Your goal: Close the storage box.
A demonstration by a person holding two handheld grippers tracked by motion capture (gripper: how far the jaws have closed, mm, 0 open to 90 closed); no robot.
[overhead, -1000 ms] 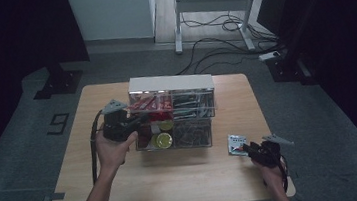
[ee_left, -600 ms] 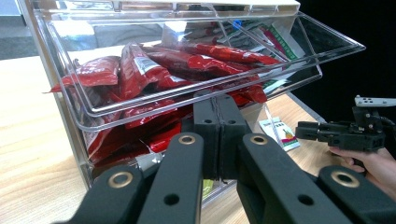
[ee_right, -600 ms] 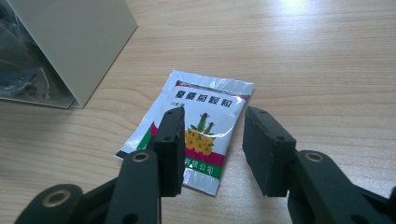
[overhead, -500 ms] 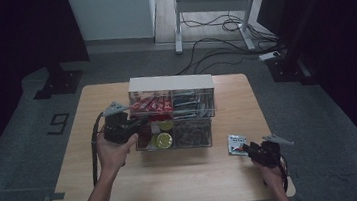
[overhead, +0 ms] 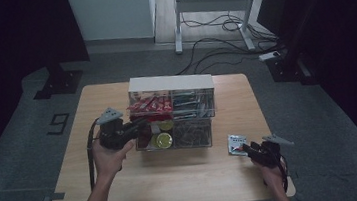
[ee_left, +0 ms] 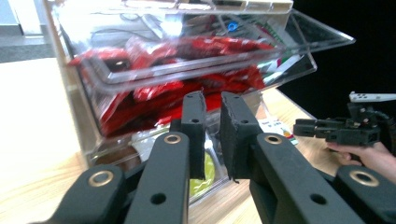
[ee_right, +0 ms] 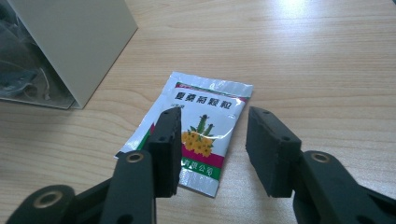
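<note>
Right gripper (ee_right: pixel 212 149) has its two black jaws spread wide, and they've just been opening a bit more, with nothing pinched. Lying flat on the wood just under and ahead of them is a small silvery foil sachet (ee_right: pixel 194 142) with yellow flowers, a pink band, a green strip and dark printed characters. It's rectangular, glossy and slightly crinkled at the edges. From above, that sachet (overhead: pixel 236 143) is just a tiny pale patch in front of the right gripper (overhead: pixel 252 149).

Left gripper (ee_left: pixel 212 116) shows a narrow gap between its black jaws, which have just been parting, nothing between them. Right ahead of it sits a clear plastic drawer organiser (ee_left: pixel 79 126) with a drawer stuffed with shiny red packets (ee_left: pixel 154 88), and something yellow-green below.

The high view adds the organiser's white top (overhead: pixel 169 83) and the light wooden table (overhead: pixel 175 181).
</note>
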